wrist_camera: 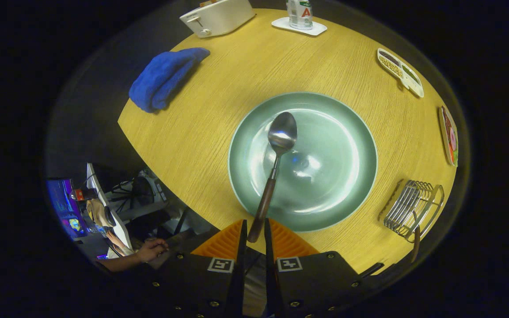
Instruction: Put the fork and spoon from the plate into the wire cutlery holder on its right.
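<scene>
Round wooden table (pixel 237 88) carries a green plate (pixel 334 132) at its middle. Right of the plate stands the wire cutlery holder (pixel 409 205), a brown handle (pixel 415 243) leaning in it. The gripper (pixel 254 232) pinches the spoon (pixel 274 168) by its handle end, bowl over the plate.

Bright overhead glare on plate (pixel 343 132); fisheye-bent edges dim.

Tongs (pixel 254 234) nearly closed, orange fingers (pixel 226 240) pinching brown handle end between them.
</scene>
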Available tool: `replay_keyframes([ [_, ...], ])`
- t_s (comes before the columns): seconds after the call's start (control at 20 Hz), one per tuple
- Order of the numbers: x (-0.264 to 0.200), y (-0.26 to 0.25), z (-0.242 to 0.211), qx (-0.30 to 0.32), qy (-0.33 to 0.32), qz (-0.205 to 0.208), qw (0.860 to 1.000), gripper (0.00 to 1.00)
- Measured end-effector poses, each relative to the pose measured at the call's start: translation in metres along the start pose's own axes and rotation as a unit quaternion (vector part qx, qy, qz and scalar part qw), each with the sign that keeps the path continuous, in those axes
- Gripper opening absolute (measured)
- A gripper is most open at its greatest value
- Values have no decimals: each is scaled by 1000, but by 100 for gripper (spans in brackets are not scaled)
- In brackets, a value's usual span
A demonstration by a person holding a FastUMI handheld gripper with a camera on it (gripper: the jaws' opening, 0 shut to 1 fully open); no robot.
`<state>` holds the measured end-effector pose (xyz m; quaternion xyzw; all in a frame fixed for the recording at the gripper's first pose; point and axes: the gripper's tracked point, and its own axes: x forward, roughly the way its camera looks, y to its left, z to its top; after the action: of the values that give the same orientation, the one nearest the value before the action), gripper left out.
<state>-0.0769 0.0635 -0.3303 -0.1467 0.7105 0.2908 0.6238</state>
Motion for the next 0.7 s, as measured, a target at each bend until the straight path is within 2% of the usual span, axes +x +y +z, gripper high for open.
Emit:
replay_keyframes([
  [0.3, 28, -15, 1, 9, 18, -23, 1000, 21],
  [0.4, 30, -16, 2, 14, 18, -21, 1000, 23],
  [0.55, 26, -34, 5, 5, 18, -45, 999, 23],
  [0.7, 26, -43, 1, 3, 25, -49, 998, 23],
])
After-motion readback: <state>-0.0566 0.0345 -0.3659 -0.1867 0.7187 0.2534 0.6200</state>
